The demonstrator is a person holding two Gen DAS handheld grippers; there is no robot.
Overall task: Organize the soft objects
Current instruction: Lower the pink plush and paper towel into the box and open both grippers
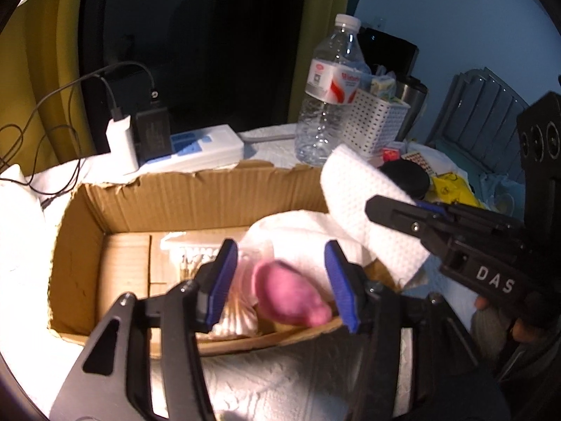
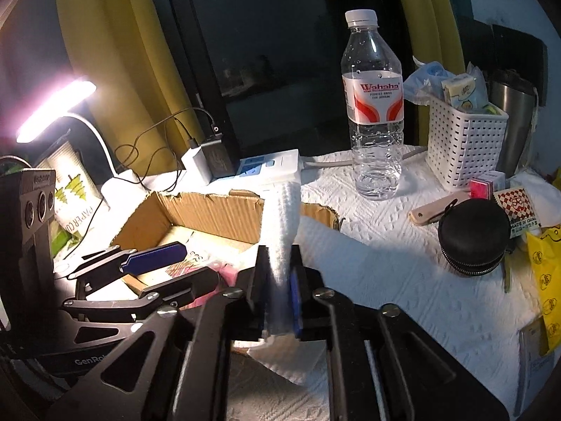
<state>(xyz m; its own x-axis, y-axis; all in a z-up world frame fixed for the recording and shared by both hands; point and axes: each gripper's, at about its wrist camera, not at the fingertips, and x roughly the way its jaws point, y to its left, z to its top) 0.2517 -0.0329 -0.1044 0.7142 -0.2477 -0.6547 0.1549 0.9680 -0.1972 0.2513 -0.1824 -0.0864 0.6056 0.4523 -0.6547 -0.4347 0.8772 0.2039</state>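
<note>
The right gripper [image 2: 278,301] was pinching a white cloth [image 1: 364,207] tight, held over the cardboard box [image 1: 196,189] on the table, prob. to drop it in. The left gripper [image 1: 280,280] was wide open (nothing in it) above a pink soft thing [image 1: 291,294] inside the box.

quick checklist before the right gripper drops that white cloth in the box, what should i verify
1. Right gripper holds the white cloth: ok, its fingers are shut on the lower end and the cloth stands up between them.
2. Cardboard box is open on top: ok.
3. Room in the box: cannot tell; a pink soft object, a white paper towel and a pack of cotton swabs already lie inside.
4. Left gripper out of the way: not ok, it hangs open over the box above the pink object.
5. Water bottle clear of the path: ok, it stands behind the box.
</note>
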